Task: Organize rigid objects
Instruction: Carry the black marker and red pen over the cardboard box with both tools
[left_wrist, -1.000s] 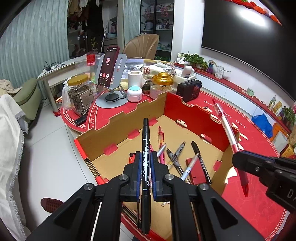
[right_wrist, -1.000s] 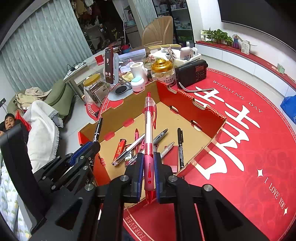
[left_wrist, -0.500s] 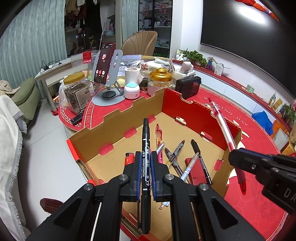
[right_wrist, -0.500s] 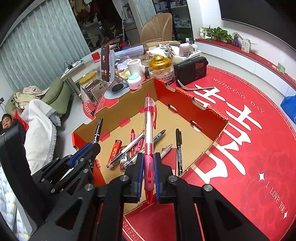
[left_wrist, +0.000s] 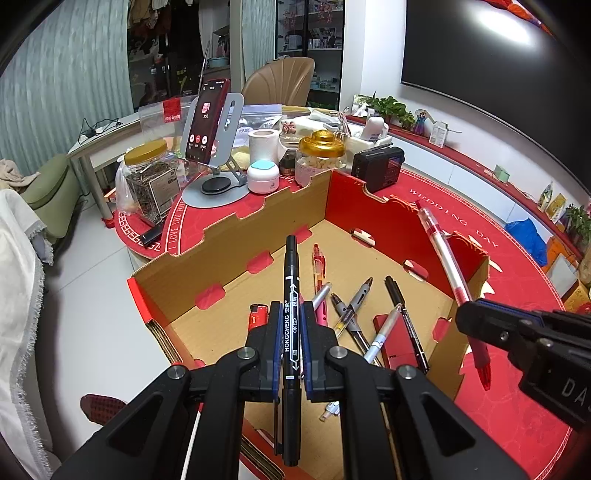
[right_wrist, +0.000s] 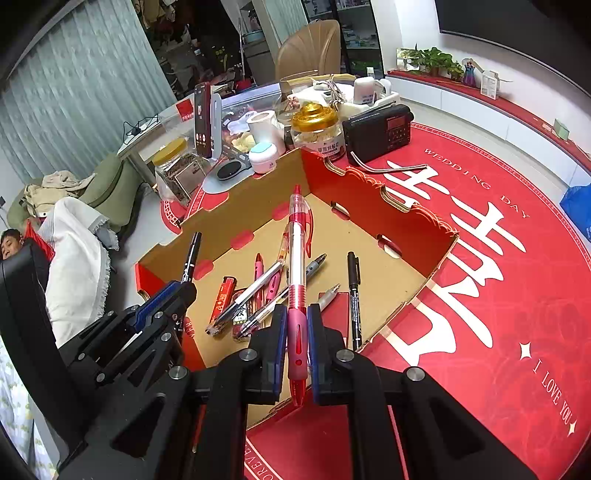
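Observation:
My left gripper (left_wrist: 290, 314) is shut on a black marker (left_wrist: 290, 280) that points forward over the open cardboard box (left_wrist: 236, 229). My right gripper (right_wrist: 297, 314) is shut on a red and clear pen (right_wrist: 296, 258), also held above the box (right_wrist: 417, 236). On the box floor lie several pens (left_wrist: 354, 306), a red lighter (right_wrist: 223, 299) and a flat red case (left_wrist: 397, 339). Each gripper shows in the other's view: the right one (left_wrist: 476, 317) at the box's right wall, the left one (right_wrist: 177, 291) at its left corner.
The box sits on a round red table mat (right_wrist: 498, 295). Behind it stand a phone on a grey stand (left_wrist: 207, 122), jars (left_wrist: 321, 155), a black radio (right_wrist: 380, 129) and a paper roll (left_wrist: 263, 142). A person lies at the far left by a white cloth (right_wrist: 77, 258).
Both views have drawn back and risen slightly, so the box sits a little lower and farther. Both grippers keep their pens unchanged.

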